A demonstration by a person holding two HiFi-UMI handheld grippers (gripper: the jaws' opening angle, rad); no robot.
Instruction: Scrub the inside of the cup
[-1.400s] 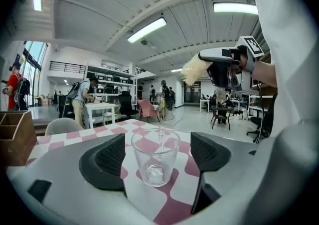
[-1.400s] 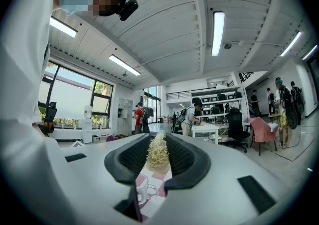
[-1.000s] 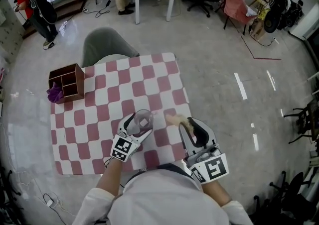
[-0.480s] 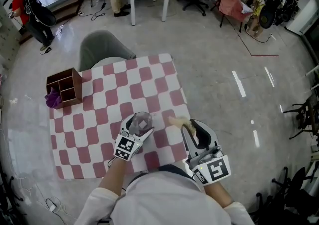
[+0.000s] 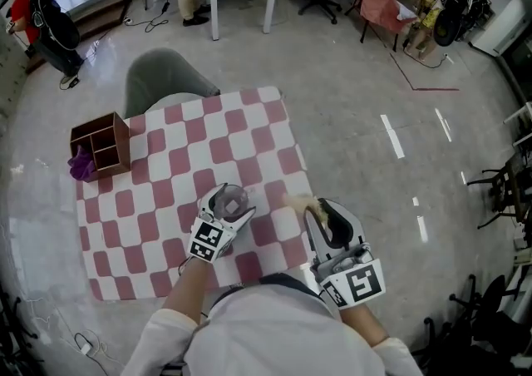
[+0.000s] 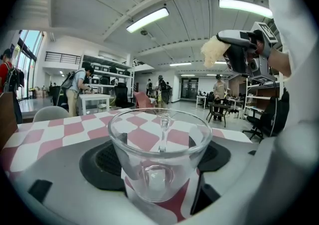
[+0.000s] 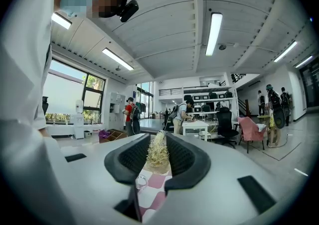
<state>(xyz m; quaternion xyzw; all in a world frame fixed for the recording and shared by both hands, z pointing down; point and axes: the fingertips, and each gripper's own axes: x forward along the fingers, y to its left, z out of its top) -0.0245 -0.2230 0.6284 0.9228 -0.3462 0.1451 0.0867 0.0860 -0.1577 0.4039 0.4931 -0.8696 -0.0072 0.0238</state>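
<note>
Little had moved in the last second: the left gripper [image 5: 230,200] had eased the cup [image 5: 233,197] slightly leftward, so the gap to the scrubber [image 5: 297,200] was a shade wider, while the right gripper [image 5: 312,210] stayed about where it was.

Standing by, I saw the left gripper's jaws closed on the clear glass cup [image 6: 159,154], one on each side of its wall. It was held upright with its mouth open to the ceiling and its handle on the far side. It hung over the near middle of the red-and-white checked cloth [image 5: 166,191]; I could not tell whether its base touched the cloth.

The right gripper's jaws were nearly shut, pinching a tuft of pale, straw-like fibres, the scrubber [image 7: 158,152], which stuck out past their tips. From the left gripper view the scrubber [image 6: 213,52] sat up and to the right of the cup's rim, well clear of it and outside the cup.

At the far left corner of the cloth stood a brown wooden box [image 5: 101,143] with compartments, with something purple [image 5: 81,165] against its near left side. A grey chair [image 5: 162,79] stood just beyond the table.
</note>
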